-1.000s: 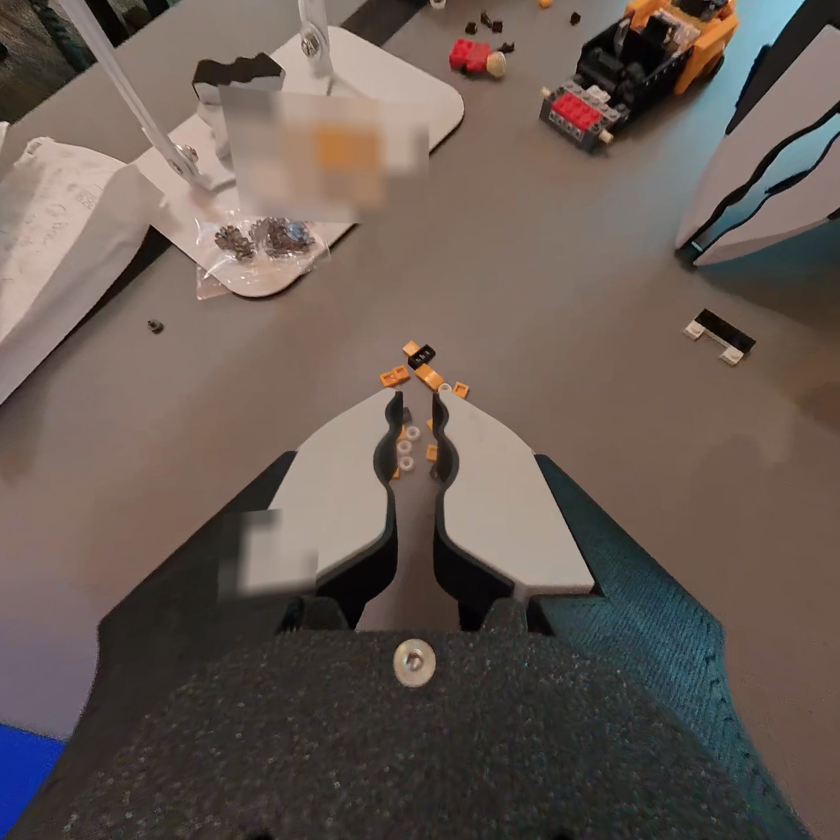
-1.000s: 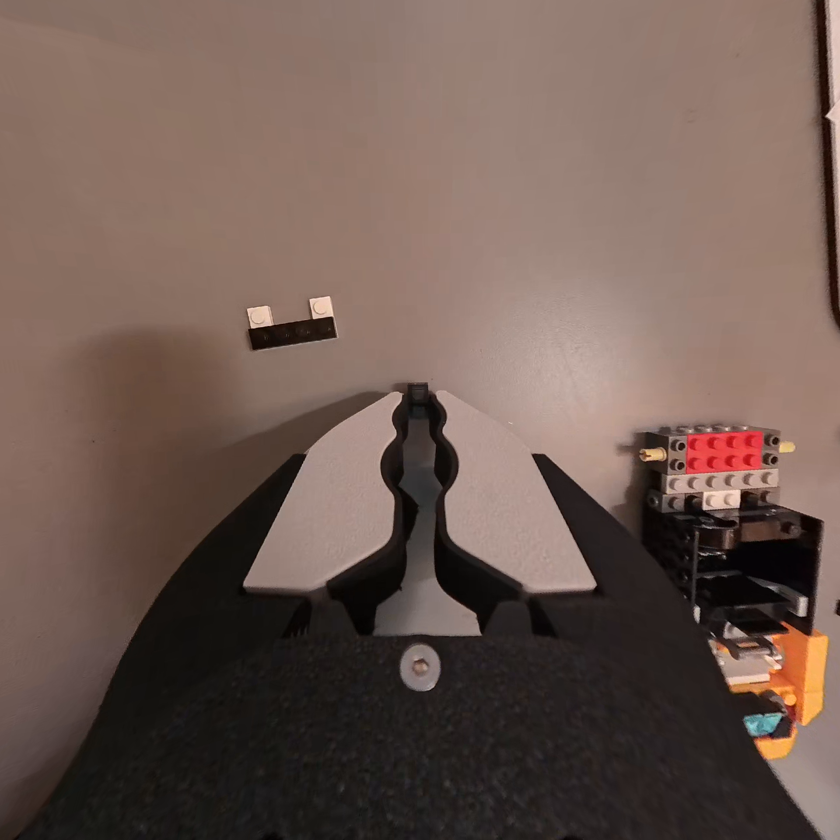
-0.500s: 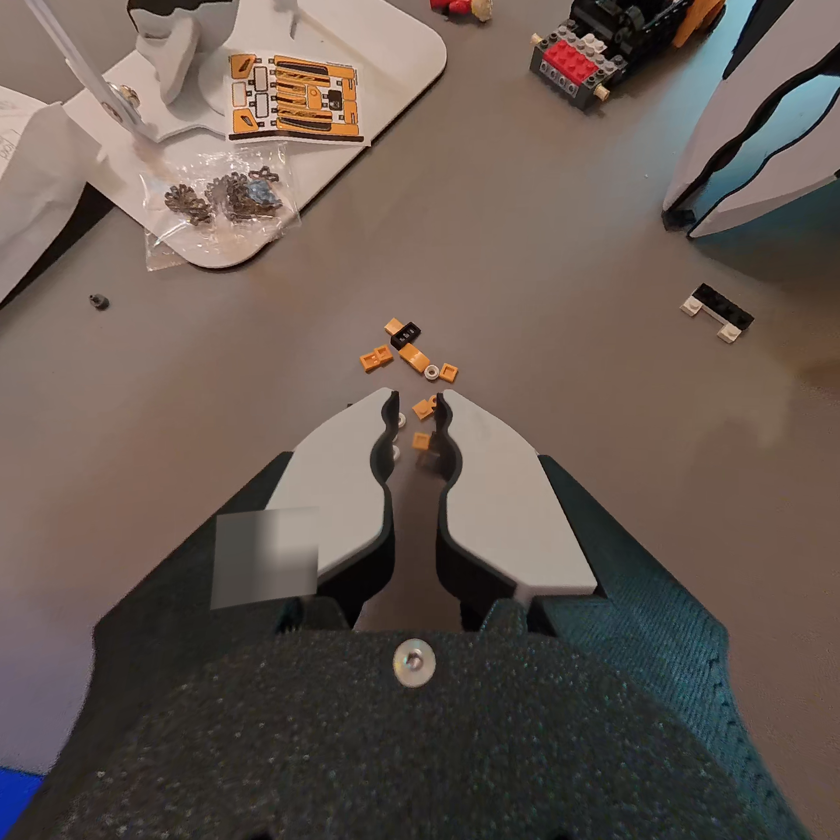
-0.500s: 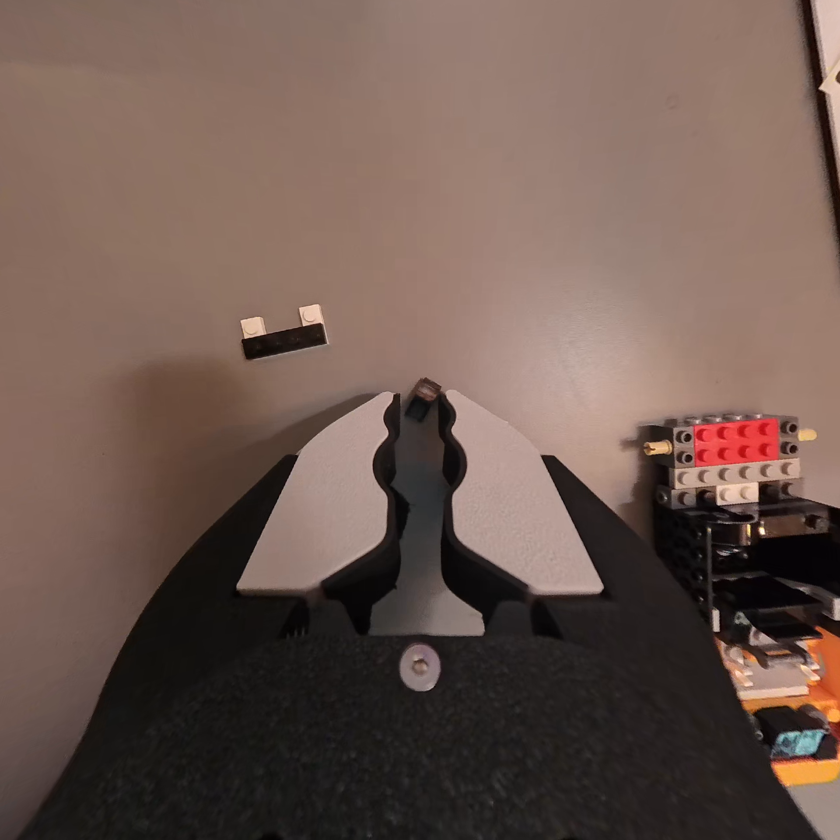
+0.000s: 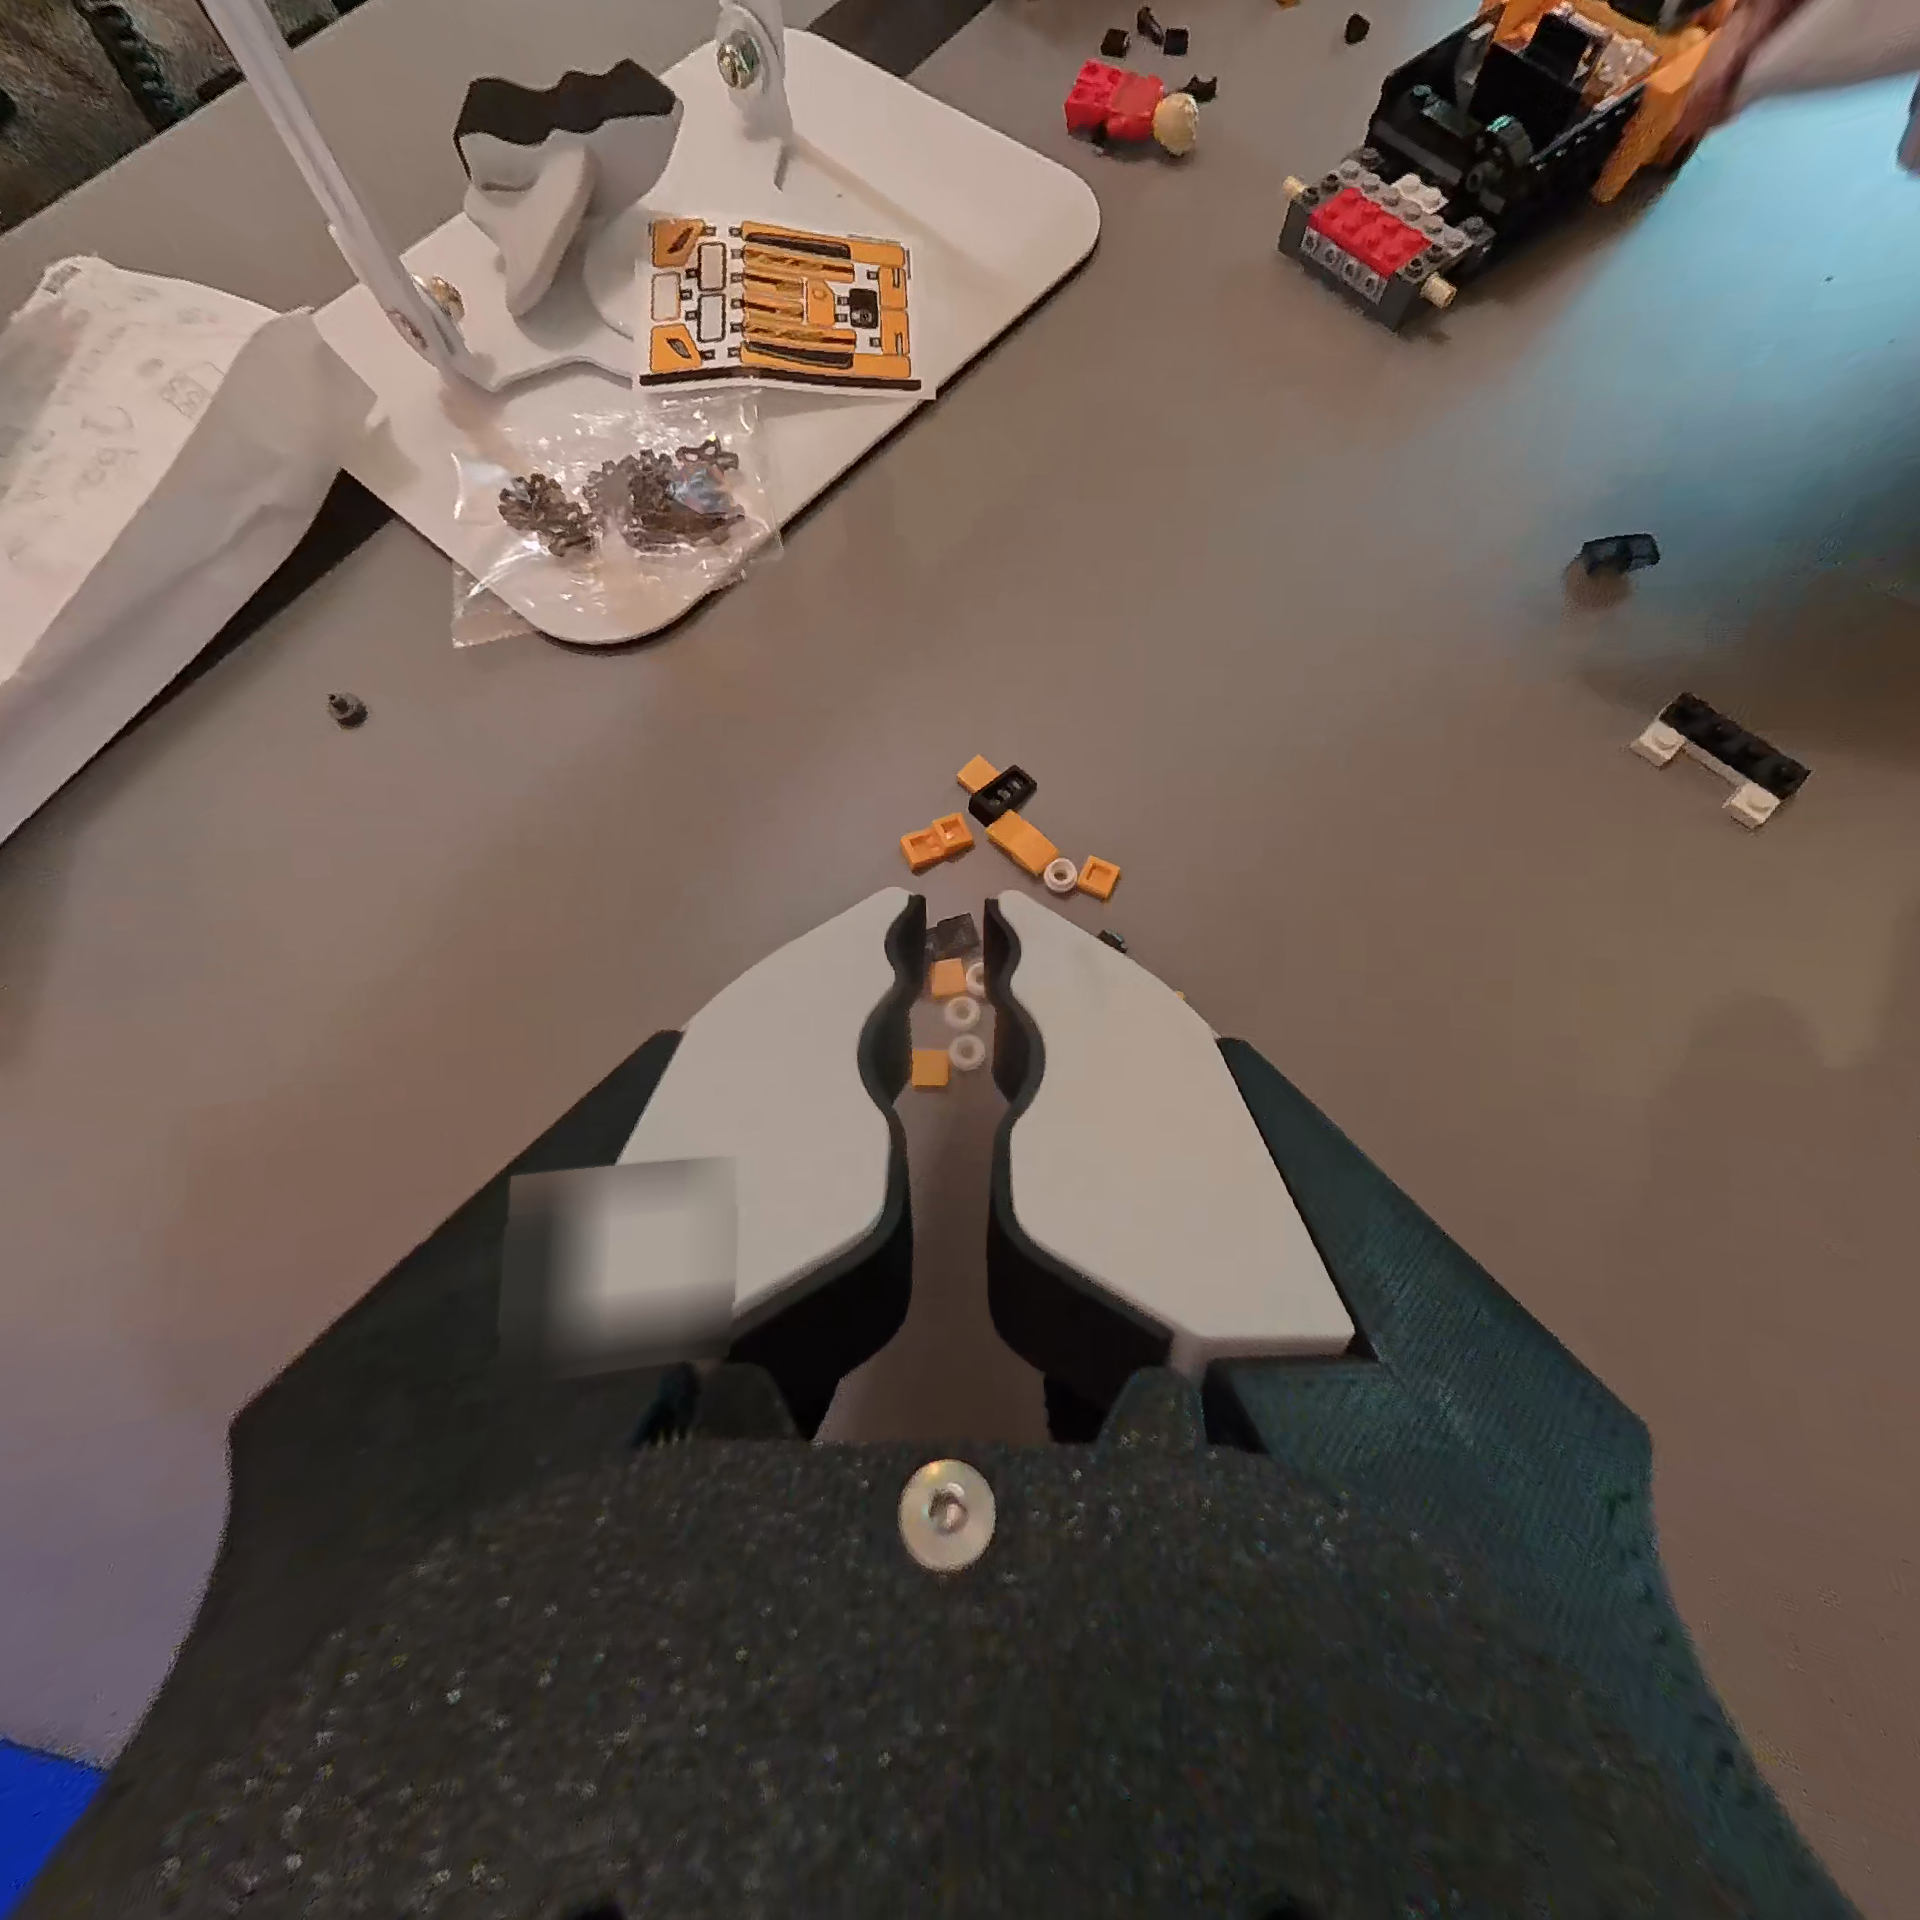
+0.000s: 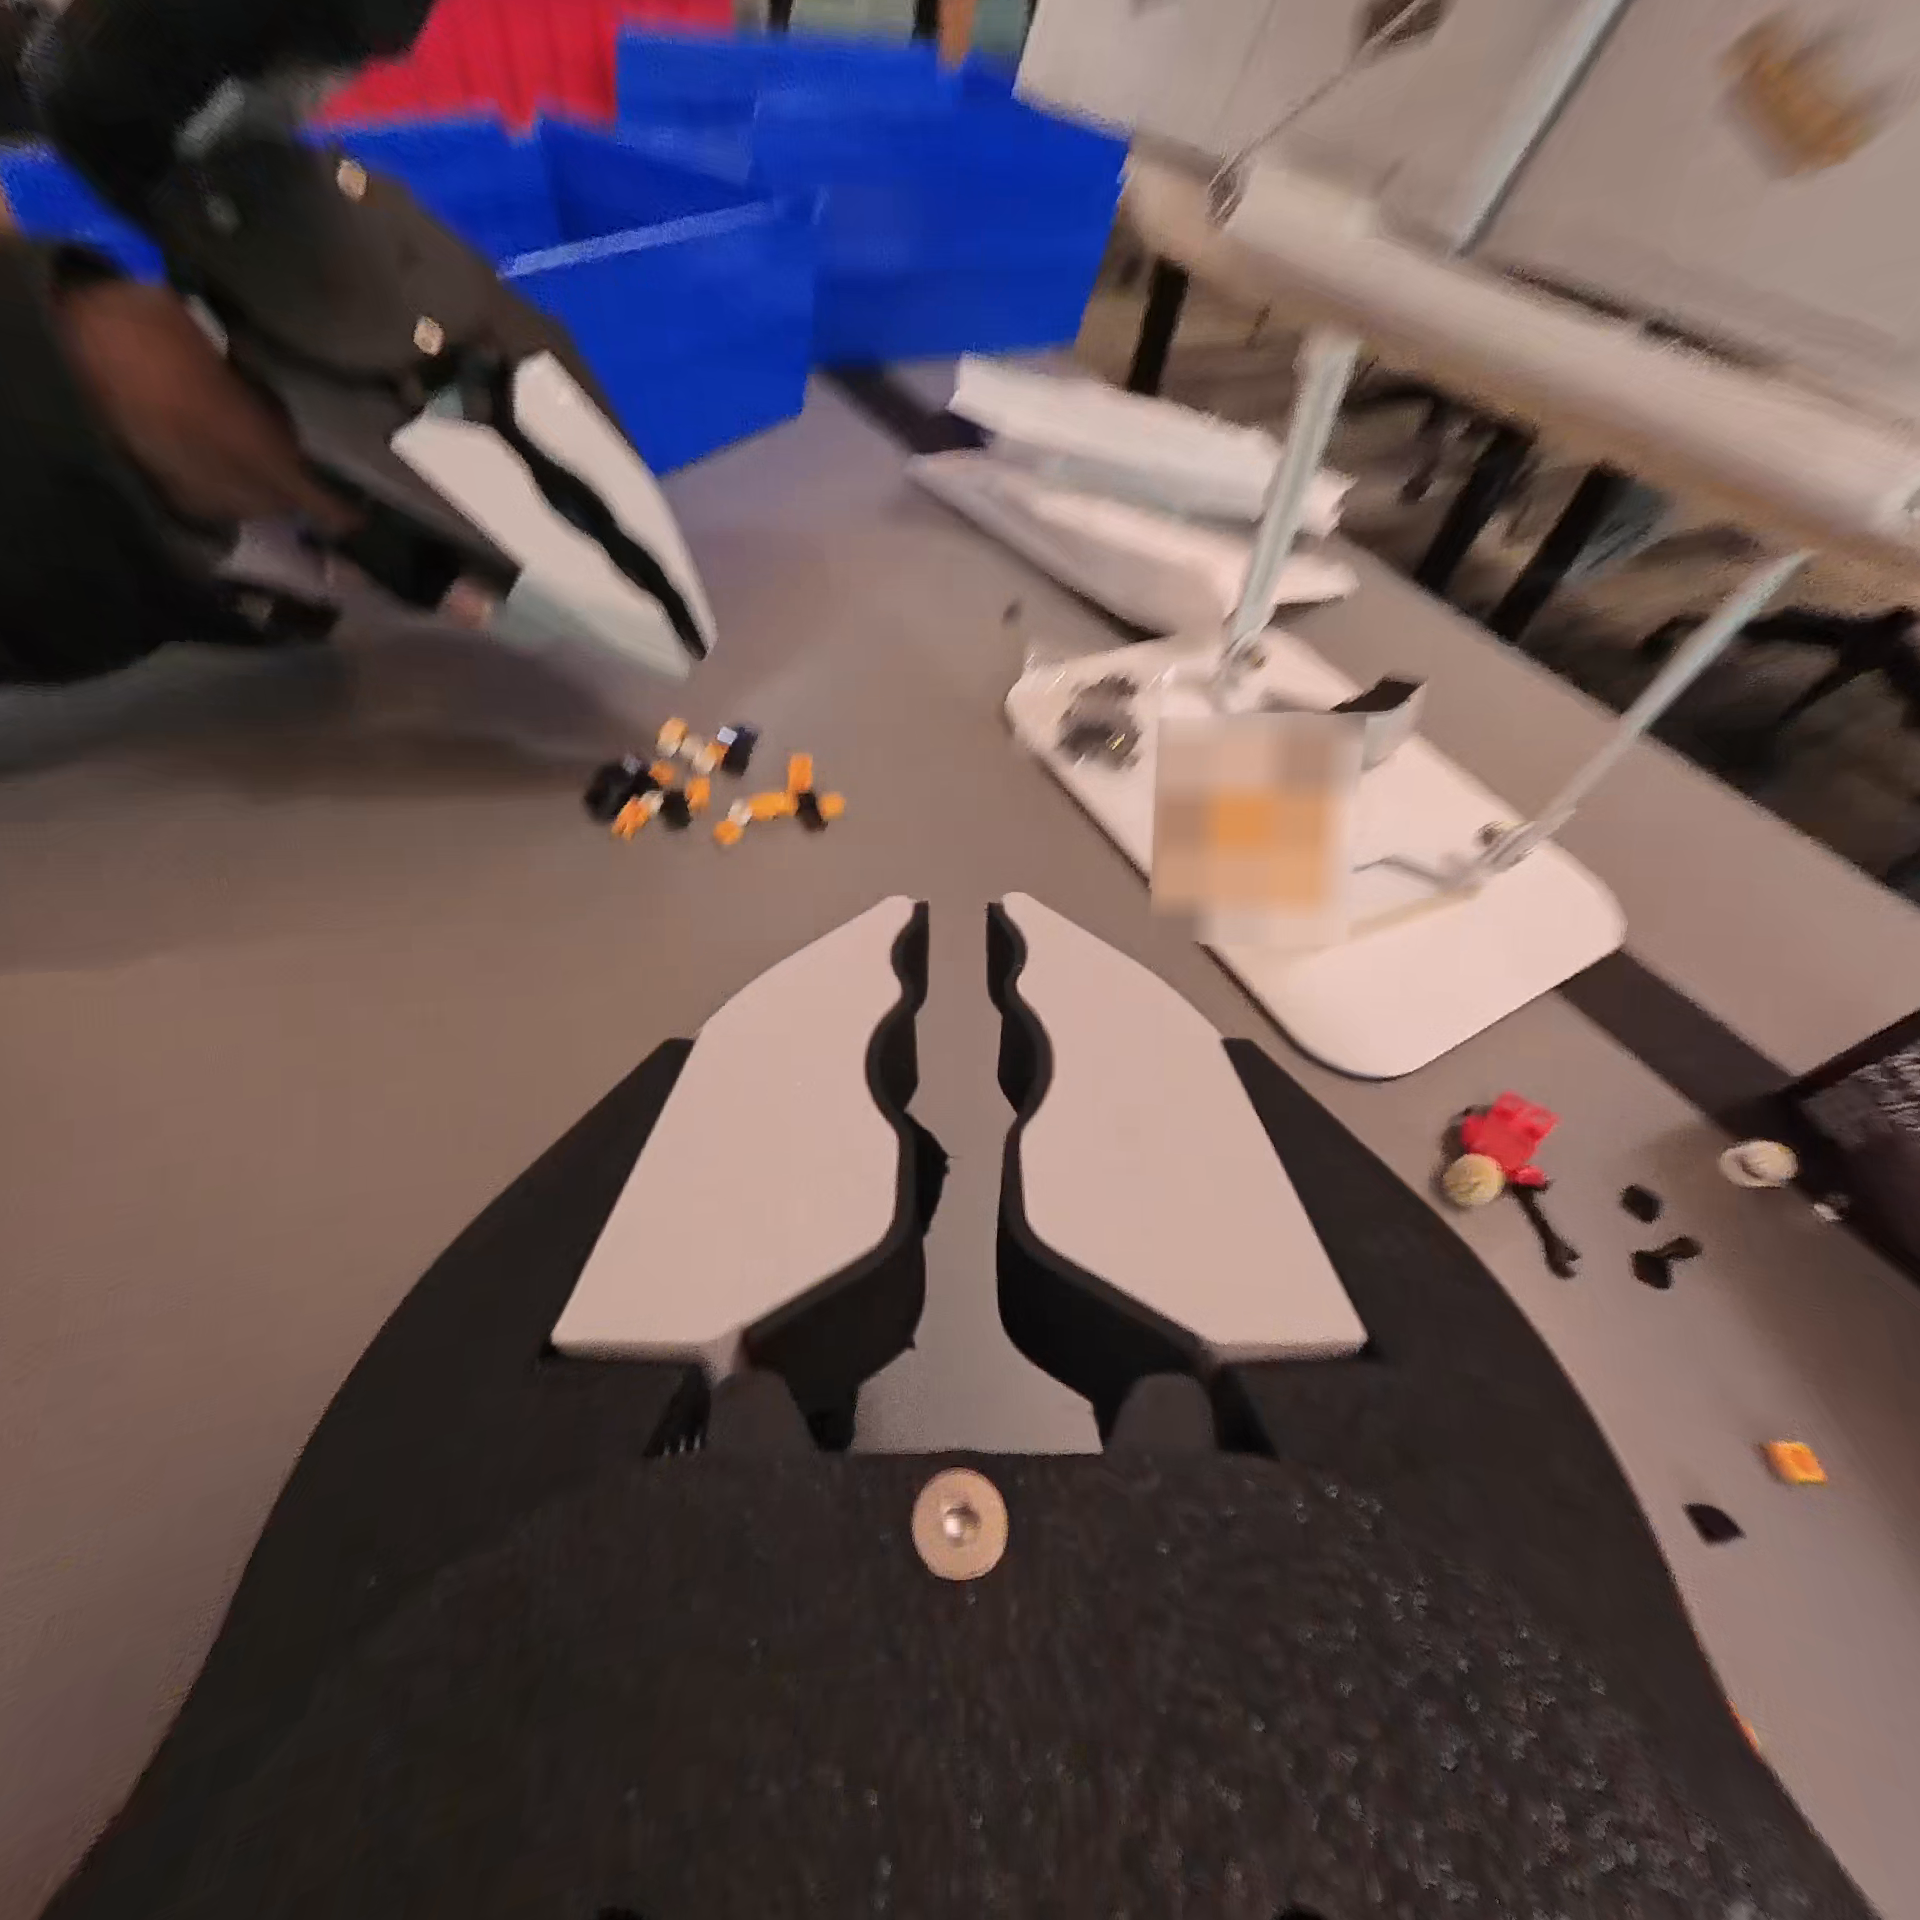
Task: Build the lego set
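My left gripper (image 5: 953, 904) hovers low over a pile of small orange, black and white lego pieces (image 5: 1013, 831), its jaws a narrow gap apart with nothing gripped; pieces on the table show through the gap. It also shows in the right wrist view (image 6: 691, 644), above the same pile (image 6: 717, 784). My right gripper (image 6: 956, 909) is slightly open and empty, in a blurred view. A small black piece (image 5: 1619, 551) lies loose on the grey table. A black plate with two white pieces (image 5: 1720, 771) lies to the right. The part-built black and orange car (image 5: 1475, 156) stands at the far right.
A white stand base (image 5: 987, 187) at the far left holds a sticker sheet (image 5: 779, 301) and a clear bag of dark parts (image 5: 613, 509). A white paper bag (image 5: 104, 436) lies at the left. A red minifigure (image 6: 1496, 1143) and black bits lie nearby. Blue bins (image 6: 727, 260) stand behind. The tips of one gripper are about 20 cm away from the tips of the other.
My right gripper opened and let go of the small black piece, then swung away to face the pile. My left gripper shifted slightly over the pile, jaws unchanged.
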{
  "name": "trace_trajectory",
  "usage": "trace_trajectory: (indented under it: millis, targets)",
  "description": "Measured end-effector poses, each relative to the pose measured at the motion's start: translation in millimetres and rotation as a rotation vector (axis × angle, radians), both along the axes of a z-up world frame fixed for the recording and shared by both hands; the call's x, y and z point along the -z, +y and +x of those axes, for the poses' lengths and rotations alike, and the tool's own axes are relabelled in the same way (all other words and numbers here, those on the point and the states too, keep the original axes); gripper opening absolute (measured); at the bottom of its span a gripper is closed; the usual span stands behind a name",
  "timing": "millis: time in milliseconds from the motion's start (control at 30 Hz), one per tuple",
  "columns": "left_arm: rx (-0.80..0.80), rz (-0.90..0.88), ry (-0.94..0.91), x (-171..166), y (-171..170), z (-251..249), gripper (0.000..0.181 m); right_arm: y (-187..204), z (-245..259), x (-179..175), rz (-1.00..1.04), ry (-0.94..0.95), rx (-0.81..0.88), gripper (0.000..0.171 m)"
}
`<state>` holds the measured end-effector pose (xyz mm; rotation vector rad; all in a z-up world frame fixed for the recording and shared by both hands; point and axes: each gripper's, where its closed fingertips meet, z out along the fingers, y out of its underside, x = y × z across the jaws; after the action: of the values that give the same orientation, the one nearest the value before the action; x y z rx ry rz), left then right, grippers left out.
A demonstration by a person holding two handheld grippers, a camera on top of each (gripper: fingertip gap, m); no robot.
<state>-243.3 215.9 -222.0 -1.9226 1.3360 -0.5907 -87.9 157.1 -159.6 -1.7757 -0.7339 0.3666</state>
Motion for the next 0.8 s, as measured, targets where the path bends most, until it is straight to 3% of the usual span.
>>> trace_trajectory:
  millis: [100,333,800]
  targets:
    - [0.031,0.001,0.032,5,-4,-2,0.002,7,11,-15,0.118,0.053,0.086,0.0]
    - [0.02,0.03,0.048,8,0,-3,0.0,10,26,-32,0.224,0.113,0.164,0.0]
    - [-0.152,0.204,-0.234,-23,31,3,0.001,14,34,-29,0.231,0.133,0.207,0.0]
